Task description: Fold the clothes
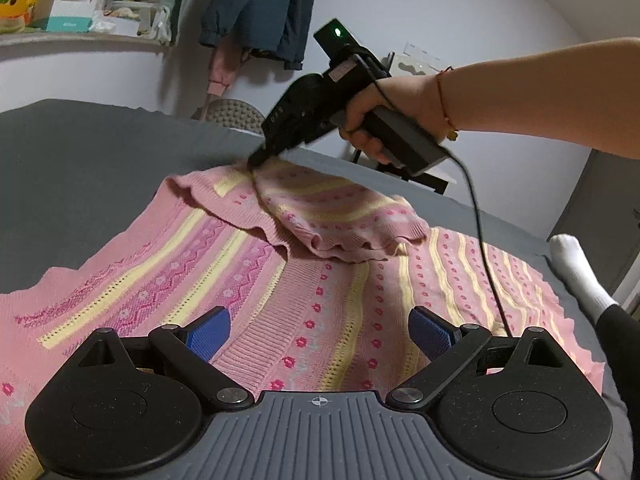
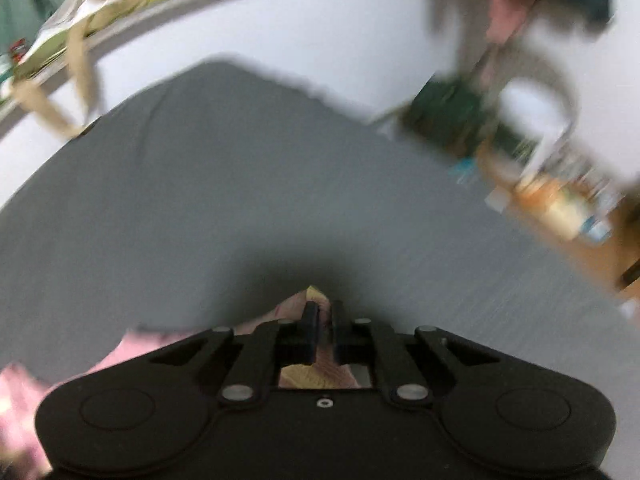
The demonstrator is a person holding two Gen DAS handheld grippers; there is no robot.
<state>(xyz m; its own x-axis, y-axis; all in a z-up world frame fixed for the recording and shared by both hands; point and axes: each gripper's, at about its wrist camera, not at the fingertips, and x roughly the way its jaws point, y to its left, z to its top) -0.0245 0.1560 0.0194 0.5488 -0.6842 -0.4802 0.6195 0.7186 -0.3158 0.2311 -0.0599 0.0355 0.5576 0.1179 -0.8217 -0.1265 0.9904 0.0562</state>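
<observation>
A pink knit sweater [image 1: 248,288] with yellow and magenta stripes lies spread on the grey bed [image 1: 80,168]. My left gripper [image 1: 320,330] hovers open just above its middle, blue pads wide apart and empty. In the left wrist view my right gripper [image 1: 256,160], held by a hand, pinches a sleeve [image 1: 332,216] of the sweater and has it lifted and folded over the body. The blurred right wrist view shows the right gripper [image 2: 325,312] shut on pink and yellow knit fabric [image 2: 298,304], with the grey bed [image 2: 200,200] ahead.
A person's leg in a white sock [image 1: 580,272] rests at the bed's right edge. A cable [image 1: 480,240] trails from the right gripper across the sweater. A cluttered shelf [image 1: 72,20] and hanging clothes [image 1: 260,12] line the wall behind. A wooden desk [image 2: 560,208] stands right.
</observation>
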